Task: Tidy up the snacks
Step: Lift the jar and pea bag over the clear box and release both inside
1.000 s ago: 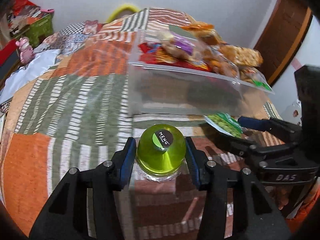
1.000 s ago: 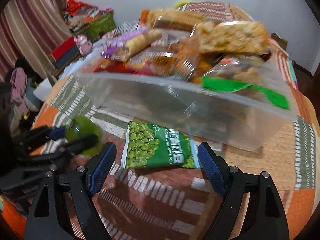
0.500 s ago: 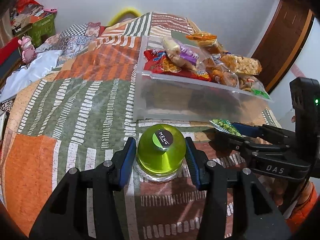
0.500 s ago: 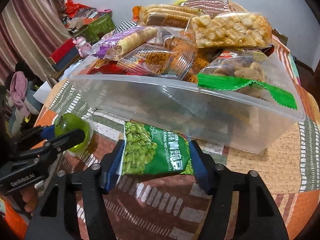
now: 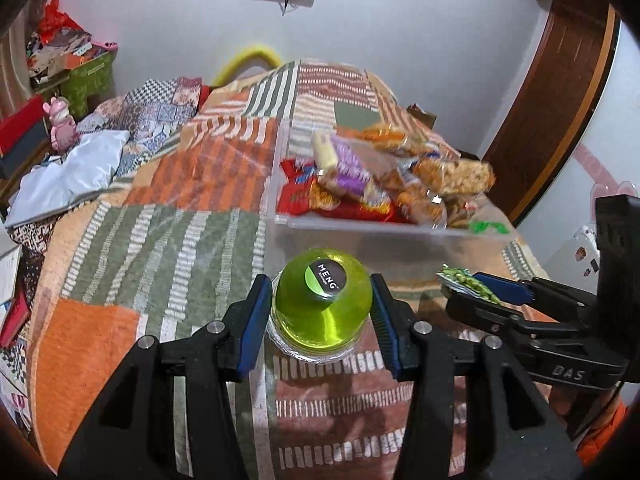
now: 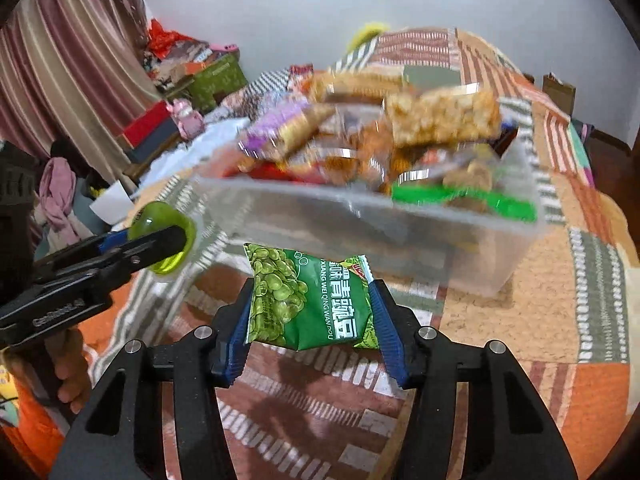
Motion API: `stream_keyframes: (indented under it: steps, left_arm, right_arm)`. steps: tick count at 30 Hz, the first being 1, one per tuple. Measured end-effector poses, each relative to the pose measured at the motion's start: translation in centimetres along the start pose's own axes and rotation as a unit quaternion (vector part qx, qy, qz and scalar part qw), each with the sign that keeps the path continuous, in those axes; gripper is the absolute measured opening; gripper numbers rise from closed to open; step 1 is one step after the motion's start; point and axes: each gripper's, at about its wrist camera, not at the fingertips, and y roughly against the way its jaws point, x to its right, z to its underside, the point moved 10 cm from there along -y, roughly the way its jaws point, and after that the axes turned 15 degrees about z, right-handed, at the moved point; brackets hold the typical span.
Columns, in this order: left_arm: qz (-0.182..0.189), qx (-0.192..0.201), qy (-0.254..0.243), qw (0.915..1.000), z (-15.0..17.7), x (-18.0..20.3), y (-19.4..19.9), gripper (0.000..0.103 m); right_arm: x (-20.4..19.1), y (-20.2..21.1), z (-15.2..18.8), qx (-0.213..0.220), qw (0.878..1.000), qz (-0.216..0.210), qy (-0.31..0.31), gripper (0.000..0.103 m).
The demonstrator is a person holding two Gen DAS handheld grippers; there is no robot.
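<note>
**Two snacks lifted beside the bin**

We held a hand-held gripper in each hand over the quilted bed (image 5: pixel 192 240). The left hand-held gripper (image 5: pixel 322 312) was clamped on a green jelly cup (image 5: pixel 322 304), one blue pad against each side, with the cup clear of the quilt. The right hand-held gripper (image 6: pixel 310 320) had just been closing, and its pads pressed the two edges of a green pea packet (image 6: pixel 310 300), which hung above the quilt and buckled slightly under the squeeze. The clear bin (image 6: pixel 400 236) stood on the bed just beyond both snacks, already heaped with wrapped bars and bags (image 6: pixel 400 132) that rose above its rim.

We judged the step in hand to be the carry: both items were gripped and lifted, but neither had reached the bin. The next move called for raising each snack above the near wall, bringing it over the heap, and letting go where it would settle. Because the pile stood high, we judged that the round cup could roll off, and that the two hand-held grippers, being close together, would need to go in by turns.
</note>
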Motion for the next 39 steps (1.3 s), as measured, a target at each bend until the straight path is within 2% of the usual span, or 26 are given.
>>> stream_keyframes:
  steps: [7,17,23,31,39]
  left_arm:
    - [0.003,0.016,-0.007,0.9998,-2.8,0.1,-0.3,0.048]
    - [0.0,0.017,-0.013,0.9998,-5.7,-1.2,-2.3,0.048]
    - [-0.002,0.011,-0.018,0.9998,-6.4,-1.8,-4.1,0.048]
    - [-0.009,0.017,-0.03,0.9994,-7.2,-2.4,-5.4,0.048]
    - [-0.001,0.015,-0.038,0.9992,-7.1,-2.3,-5.3,0.048]
  right_arm:
    - [-0.7,2.0,-2.8,0.049,0.999,-0.004,-0.001,0.051]
    - [-0.6,1.2,-6.9,0.081,0.997,0.012,-0.002,0.051]
    - [-0.6,-0.9,-8.6,0.077,0.997,0.023,0.002,0.051]
    - [-1.5,-3.8,-8.6,0.056,0.998,0.025,0.015,0.051]
    - [-1.4,-3.9,-8.6,0.054,0.998,0.023,0.022,0.053]
